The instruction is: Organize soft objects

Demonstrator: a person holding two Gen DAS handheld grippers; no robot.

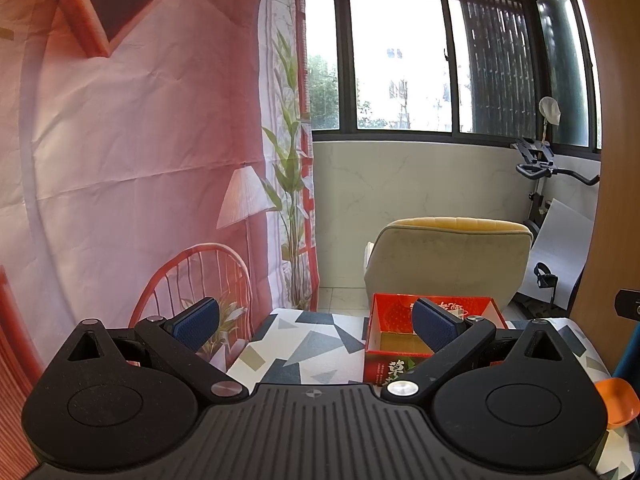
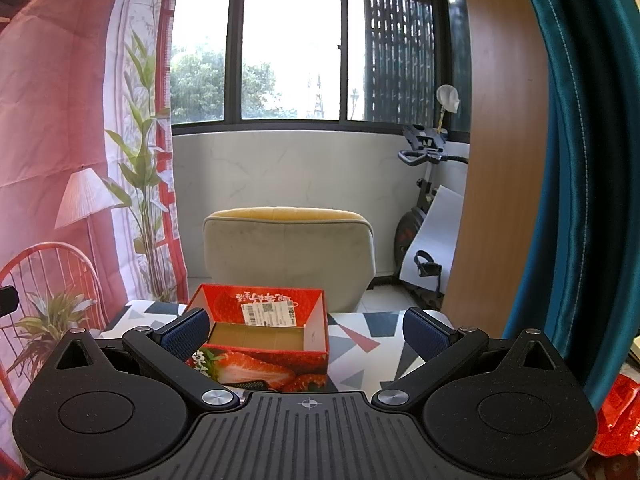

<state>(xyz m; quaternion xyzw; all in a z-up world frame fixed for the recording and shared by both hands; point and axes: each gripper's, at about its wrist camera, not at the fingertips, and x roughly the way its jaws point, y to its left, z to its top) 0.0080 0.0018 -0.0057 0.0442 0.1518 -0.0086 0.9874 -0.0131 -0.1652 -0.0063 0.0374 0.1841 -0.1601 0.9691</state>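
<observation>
At twelve o'clock from the right gripper (image 2: 306,330), the red strawberry box (image 2: 264,338) is sitting empty on the patterned table (image 2: 360,344), apparently waiting as the bin. Both the right and the left gripper (image 1: 316,322) are hovering spread wide, holding nothing; no soft objects are showing.

Beige armchair (image 2: 289,254), exercise bike (image 2: 426,200), teal curtain (image 2: 580,160)
</observation>
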